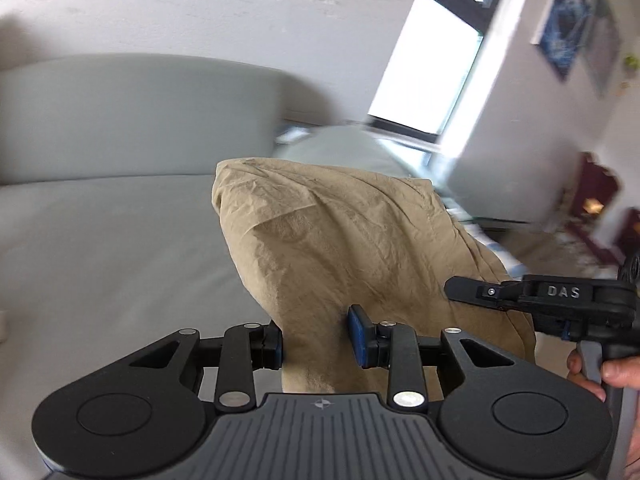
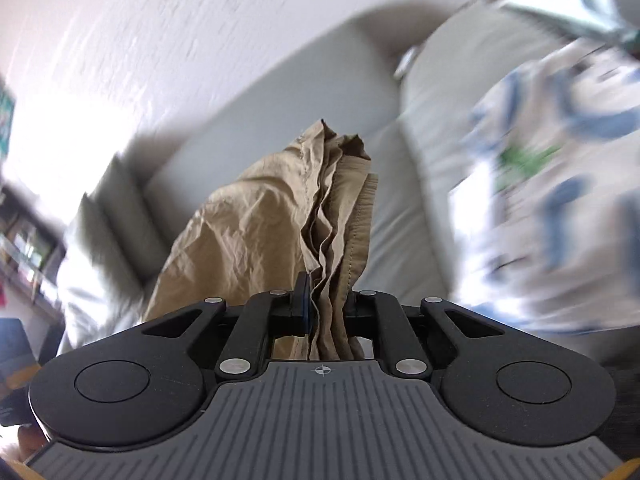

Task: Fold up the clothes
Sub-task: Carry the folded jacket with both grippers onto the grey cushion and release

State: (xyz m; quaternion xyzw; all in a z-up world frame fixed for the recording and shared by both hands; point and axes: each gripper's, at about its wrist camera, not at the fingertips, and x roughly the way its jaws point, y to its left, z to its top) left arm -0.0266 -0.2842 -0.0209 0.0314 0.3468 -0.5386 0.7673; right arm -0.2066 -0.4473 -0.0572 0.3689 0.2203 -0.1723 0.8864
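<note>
Left wrist view: a pale grey sofa (image 1: 100,220) with a smooth seat and rounded backrest stands before a white, rough-plastered wall (image 1: 200,8). A bright window (image 1: 432,68), framed pictures (image 1: 568,24) and a dark red cabinet (image 1: 600,196) lie to the right, blurred. The khaki garment (image 1: 340,248), thin and finely creased, hangs above the seat; a fold of it runs between the pads of the left gripper (image 1: 316,340), which press on it from both sides. At the right edge the right gripper (image 1: 472,290) appears side-on, its narrow black jaws drawn together at the cloth's edge, with a hand (image 1: 600,372) on its grip.

Right wrist view: the right gripper (image 2: 330,308) is clenched on a bunched, pleated stack of the garment's (image 2: 260,232) stitched hems. Only here appear a white fabric printed in blue and green (image 2: 552,184), blurred, a grey cushion (image 2: 116,216) and a dark shelf (image 2: 28,240) at the left.
</note>
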